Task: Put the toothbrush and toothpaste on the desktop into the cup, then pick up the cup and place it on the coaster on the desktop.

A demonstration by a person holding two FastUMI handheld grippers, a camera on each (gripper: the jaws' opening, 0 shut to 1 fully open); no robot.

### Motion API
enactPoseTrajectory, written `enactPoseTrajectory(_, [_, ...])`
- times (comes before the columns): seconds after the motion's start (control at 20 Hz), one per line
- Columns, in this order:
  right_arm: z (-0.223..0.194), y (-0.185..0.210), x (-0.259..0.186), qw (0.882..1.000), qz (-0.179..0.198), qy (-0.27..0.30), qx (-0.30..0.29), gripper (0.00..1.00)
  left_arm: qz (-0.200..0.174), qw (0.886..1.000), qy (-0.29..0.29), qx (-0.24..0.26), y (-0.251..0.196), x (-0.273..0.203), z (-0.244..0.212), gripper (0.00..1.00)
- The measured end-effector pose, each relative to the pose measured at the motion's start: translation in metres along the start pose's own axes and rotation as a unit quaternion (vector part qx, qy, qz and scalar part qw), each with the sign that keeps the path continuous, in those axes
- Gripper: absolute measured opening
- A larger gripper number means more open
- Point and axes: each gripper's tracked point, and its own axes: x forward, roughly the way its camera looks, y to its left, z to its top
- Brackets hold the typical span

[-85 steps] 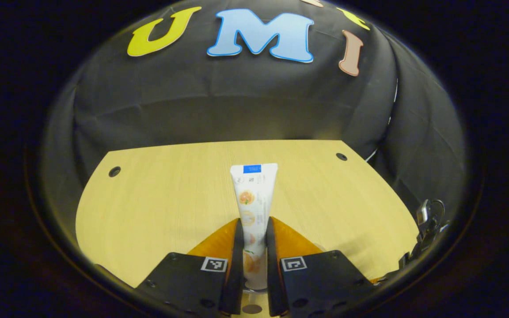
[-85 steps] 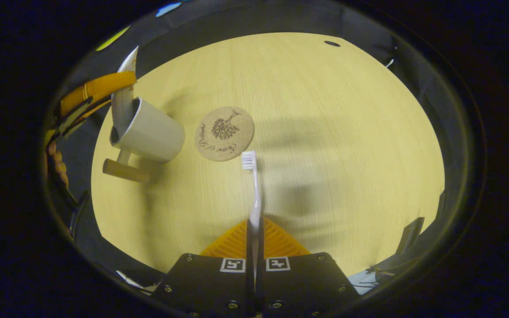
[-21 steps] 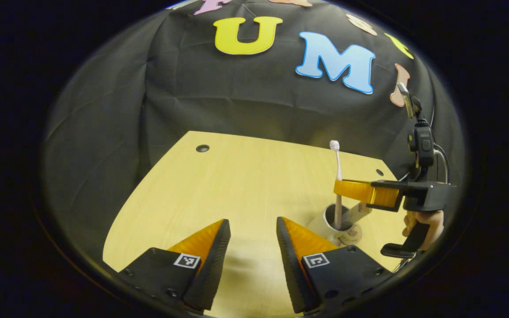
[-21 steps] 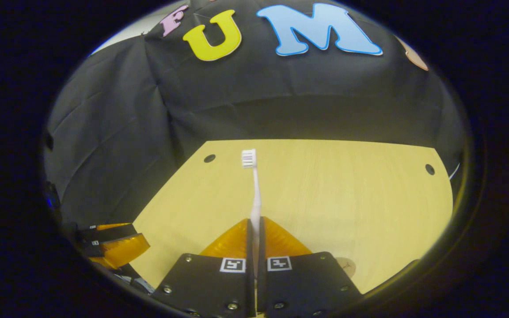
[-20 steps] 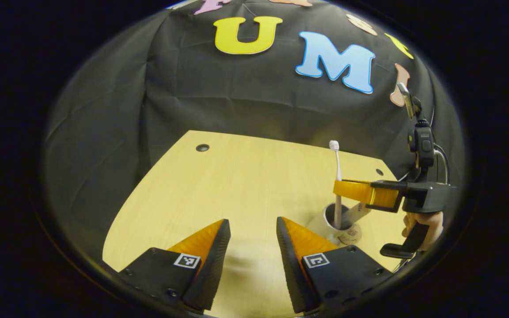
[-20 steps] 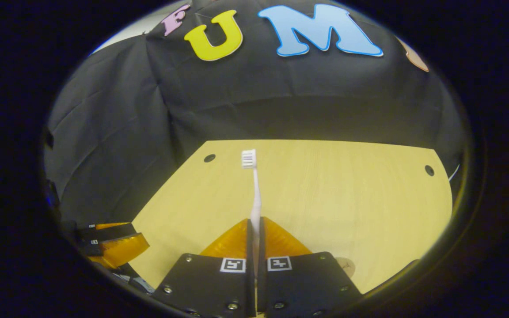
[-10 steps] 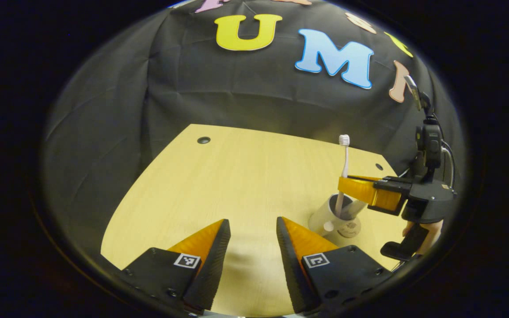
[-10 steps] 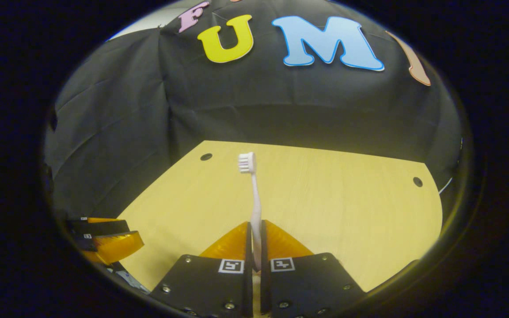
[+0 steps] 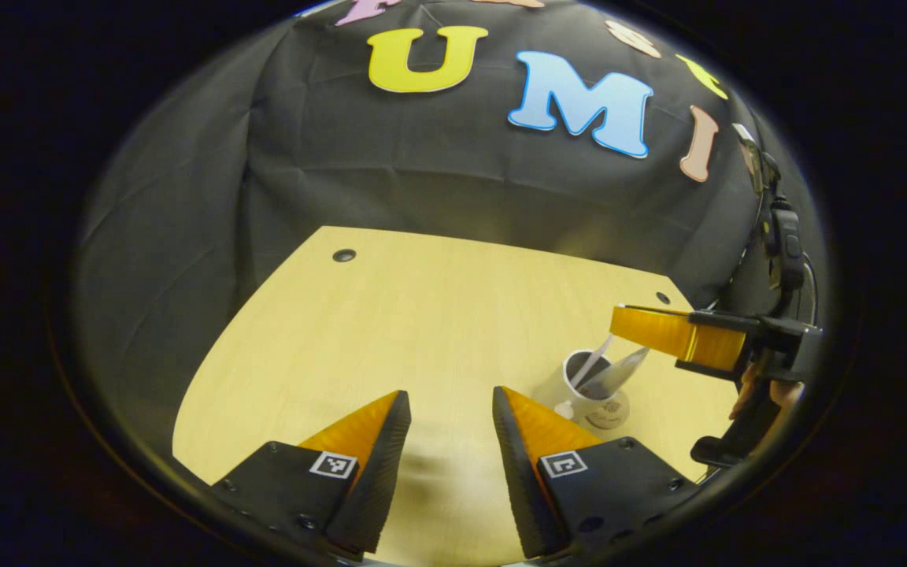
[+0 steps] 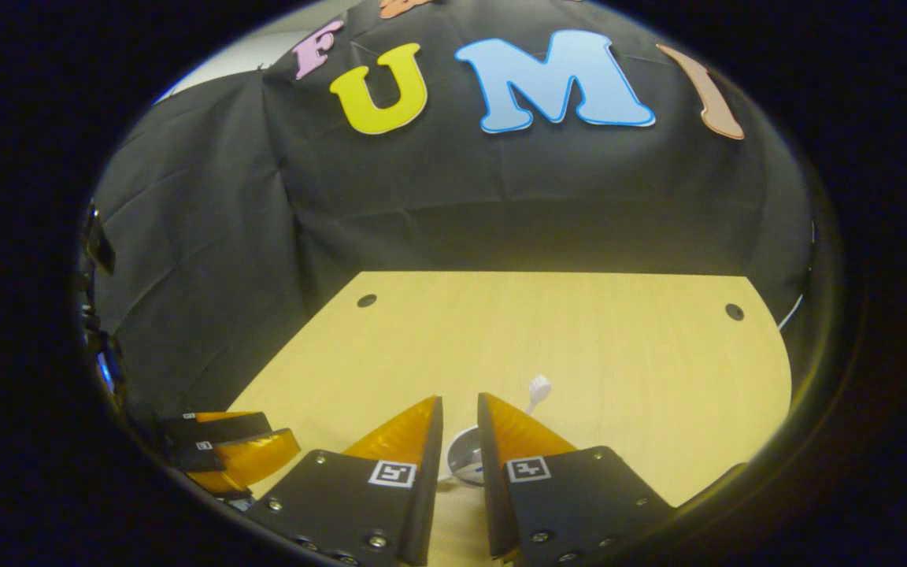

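A white cup (image 9: 577, 387) stands on the wooden desktop (image 9: 390, 315) to the right of my left gripper (image 9: 446, 409), which is open and holds nothing. The toothbrush (image 9: 598, 359) and the toothpaste tube (image 9: 623, 370) lean inside the cup. My right gripper (image 9: 627, 323) hovers just above the cup, open. In the right gripper view, the right gripper (image 10: 460, 409) stands with a gap between its fingers, the cup's rim (image 10: 460, 463) shows below them, and the toothbrush head (image 10: 538, 387) leans off to the right. A round printed coaster (image 9: 612, 411) lies right beside the cup, partly hidden by it.
A hand (image 9: 768, 392) holds the right gripper at the desktop's right edge. The left gripper (image 10: 272, 437) sits at the near left corner in the right gripper view. Small dark holes (image 10: 366, 300) mark the desktop's far corners. Black cloth walls close off the back.
My right gripper has opened and let go of the toothbrush, which dropped into the cup and now leans sideways. The left gripper stays open and has barely shifted.
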Motion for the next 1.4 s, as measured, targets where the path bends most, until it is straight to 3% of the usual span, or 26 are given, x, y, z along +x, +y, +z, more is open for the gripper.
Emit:
enactPoseTrajectory(0.25, [0.011,-0.024,-0.021,0.999,-0.019,-0.016,0.021,0.27,-0.041,0.999,0.003,0.017,-0.031,0.009,0.006,0.66])
enactPoseTrajectory(0.3, [0.012,-0.03,-0.025,0.999,-0.023,-0.019,0.025,0.27,-0.059,0.998,0.006,0.024,-0.04,0.011,0.006,0.74])
enactPoseTrajectory(0.35, [0.011,-0.037,-0.029,0.999,-0.028,-0.02,0.03,0.27,-0.071,0.997,0.009,0.033,-0.046,0.014,0.007,0.7])
enactPoseTrajectory(0.45, [0.006,-0.05,-0.038,0.998,-0.038,-0.016,0.039,0.27,-0.091,0.995,0.022,0.047,-0.053,0.022,0.005,0.74])
enactPoseTrajectory(0.6, [-0.001,-0.07,-0.054,0.997,-0.058,-0.016,0.052,0.27,-0.123,0.988,0.055,0.077,-0.068,0.031,-0.003,0.7])
enactPoseTrajectory(0.65, [-0.003,-0.077,-0.06,0.996,-0.065,-0.018,0.058,0.27,-0.141,0.984,0.067,0.09,-0.075,0.033,-0.003,0.66])
enactPoseTrajectory(0.7, [-0.006,-0.083,-0.066,0.995,-0.071,-0.019,0.065,0.27,-0.162,0.978,0.081,0.106,-0.085,0.034,-0.006,0.71])
enactPoseTrajectory(0.75, [-0.008,-0.089,-0.07,0.994,-0.077,-0.02,0.073,0.27,-0.182,0.971,0.098,0.123,-0.096,0.036,-0.01,0.66])
enactPoseTrajectory(0.8, [-0.013,-0.094,-0.075,0.993,-0.084,-0.022,0.083,0.27,-0.196,0.963,0.116,0.143,-0.104,0.041,-0.015,0.72])
enactPoseTrajectory(1.1, [-0.042,-0.129,-0.105,0.981,-0.13,-0.027,0.141,0.27,-0.229,0.922,0.215,0.225,-0.121,0.061,-0.049,0.72])
enactPoseTrajectory(1.25, [-0.055,-0.145,-0.121,0.972,-0.149,-0.032,0.177,0.27,-0.225,0.898,0.273,0.26,-0.12,0.067,-0.064,0.72])
enactPoseTrajectory(1.4, [-0.073,-0.158,-0.135,0.962,-0.165,-0.033,0.217,0.27,-0.191,0.886,0.301,0.296,-0.108,0.078,-0.063,0.72])
